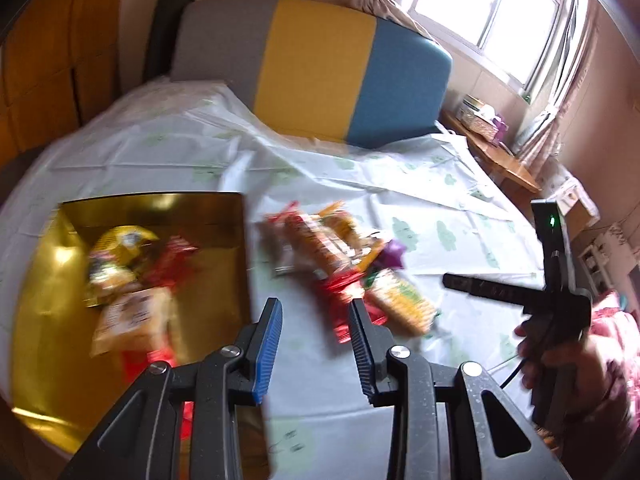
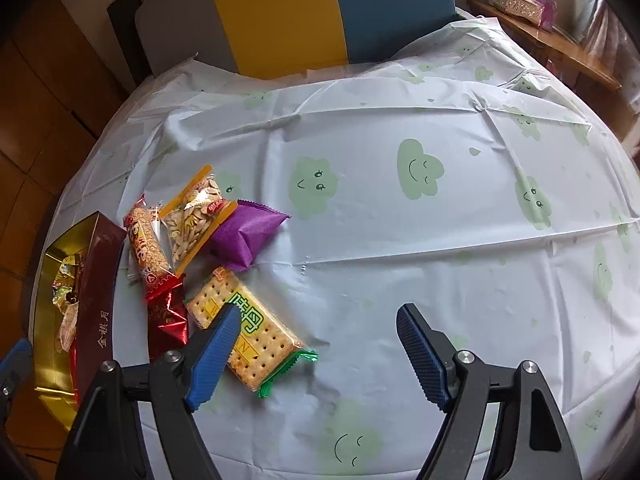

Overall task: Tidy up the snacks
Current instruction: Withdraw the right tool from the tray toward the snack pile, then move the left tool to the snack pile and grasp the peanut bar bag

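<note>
While the right gripper (image 2: 316,340) is hanging over the counter (image 2: 400,240) with its jaws standing wide and nothing between them, the cracker packet (image 2: 256,332) is lying just to its left, partly hidden behind the left finger. That packet's long axis is running on a slant, from the upper left down to the lower right with its green crimped end nearest the gap, so the jaws are probably needing a sideways shift and a turn to close across its narrow width. It is looking flat and rectangular, clear-wrapped, with pale dotted crackers and a yellow and green label. Beyond it a red packet (image 2: 166,316), a sesame bar (image 2: 146,248), a seed packet (image 2: 192,220) and a purple packet (image 2: 244,236) are lying bunched together, close beside the gold box (image 2: 48,344), which is already holding several snacks. The left gripper (image 1: 316,312) is hovering between box and pile, jaws narrowly apart and empty. The right one is looking nearer to the crackers.
</note>
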Demonstrator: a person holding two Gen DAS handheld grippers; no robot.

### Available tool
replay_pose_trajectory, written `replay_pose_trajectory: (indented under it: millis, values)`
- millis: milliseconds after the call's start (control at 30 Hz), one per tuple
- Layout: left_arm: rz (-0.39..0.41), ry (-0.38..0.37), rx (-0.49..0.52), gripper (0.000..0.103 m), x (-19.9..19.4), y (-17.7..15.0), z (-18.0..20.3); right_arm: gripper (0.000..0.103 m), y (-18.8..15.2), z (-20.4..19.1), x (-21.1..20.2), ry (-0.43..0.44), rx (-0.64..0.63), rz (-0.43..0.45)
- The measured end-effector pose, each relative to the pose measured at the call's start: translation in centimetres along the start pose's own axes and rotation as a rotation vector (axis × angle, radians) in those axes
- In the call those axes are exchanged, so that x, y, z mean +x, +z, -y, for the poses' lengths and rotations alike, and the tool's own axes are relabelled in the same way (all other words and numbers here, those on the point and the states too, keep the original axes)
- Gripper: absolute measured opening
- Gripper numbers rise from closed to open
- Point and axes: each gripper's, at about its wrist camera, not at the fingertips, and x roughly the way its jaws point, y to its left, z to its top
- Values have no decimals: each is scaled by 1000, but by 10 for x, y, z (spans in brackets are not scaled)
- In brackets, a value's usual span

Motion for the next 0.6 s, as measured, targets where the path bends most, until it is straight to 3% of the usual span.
replay_pose_trajectory:
  millis: [267,600]
  values:
    - [-111,-23,-111,33,63,34,9,84,3,0,-11,22,11,25]
    - [-197,108,-187,33,139,59,5,85,6,0,-17,60,25,36]
